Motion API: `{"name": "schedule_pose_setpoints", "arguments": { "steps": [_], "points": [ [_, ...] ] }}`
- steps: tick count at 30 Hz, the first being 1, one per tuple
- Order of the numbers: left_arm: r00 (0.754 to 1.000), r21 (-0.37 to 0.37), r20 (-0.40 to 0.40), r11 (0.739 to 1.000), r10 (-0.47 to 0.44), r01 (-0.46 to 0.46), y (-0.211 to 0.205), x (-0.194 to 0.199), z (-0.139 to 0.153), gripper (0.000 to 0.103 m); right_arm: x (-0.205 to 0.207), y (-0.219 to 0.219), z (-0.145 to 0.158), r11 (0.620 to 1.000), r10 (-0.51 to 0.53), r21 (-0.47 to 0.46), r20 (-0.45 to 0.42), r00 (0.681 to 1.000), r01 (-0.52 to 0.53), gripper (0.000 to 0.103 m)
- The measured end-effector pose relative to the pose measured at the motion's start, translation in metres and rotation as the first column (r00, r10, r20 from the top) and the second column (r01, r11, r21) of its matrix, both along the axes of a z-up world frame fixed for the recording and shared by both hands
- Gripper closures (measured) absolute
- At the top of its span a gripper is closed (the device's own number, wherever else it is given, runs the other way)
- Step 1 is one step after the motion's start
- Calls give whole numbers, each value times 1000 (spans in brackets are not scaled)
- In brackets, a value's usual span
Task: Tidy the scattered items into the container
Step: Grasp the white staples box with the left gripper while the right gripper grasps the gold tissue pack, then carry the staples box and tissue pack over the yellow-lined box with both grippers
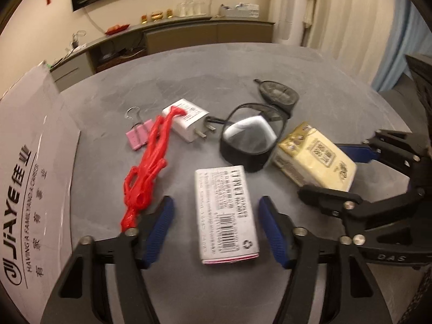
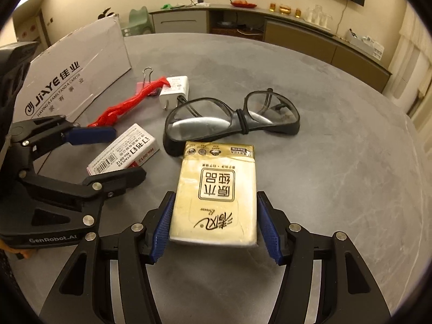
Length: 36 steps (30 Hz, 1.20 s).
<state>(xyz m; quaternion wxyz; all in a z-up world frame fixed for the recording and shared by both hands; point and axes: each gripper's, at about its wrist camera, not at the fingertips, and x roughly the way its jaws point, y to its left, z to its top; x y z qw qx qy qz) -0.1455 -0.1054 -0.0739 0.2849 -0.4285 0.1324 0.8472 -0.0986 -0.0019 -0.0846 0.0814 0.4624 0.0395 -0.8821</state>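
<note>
Tissue pack [image 2: 214, 193] btwn right hand-held gripper [image 2: 214, 225] pads.

Left gripper [image 1: 216, 229], black plastic frame with ribbed blue finger pads [image 1: 159, 232], is held low over the surface, jaws spread wide, nothing between them touching either pad; right gripper [image 2: 214, 224], same black frame and blue pads [image 2: 270, 229], jaws apart, left pad at an object's edge, right pad just clear; the two grippers sit side by side, close together.
</note>
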Motion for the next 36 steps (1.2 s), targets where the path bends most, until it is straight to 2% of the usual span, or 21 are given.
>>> {"name": "schedule_pose_setpoints", "arguments": {
  "steps": [1,7,17,36],
  "points": [
    [1000,-6,-2,1000,-5,5,2,1,1,64,0,1,0,1000,-4,2,1,1000,4,48],
    [1000,-5,16,1000,-8,8,4,1,5,64,1,5,8,1000,-19,-18,7,1000,19,49],
    [1000,54,-8,999,2,-1,-3,8,31,64,14,6,34,997,-32,-76,-16,999,31,49],
    [995,127,-95,992,18,-6,-27,41,92,64,48,-18,79,999,-9,-53,-87,996,5,48]
  ]
}}
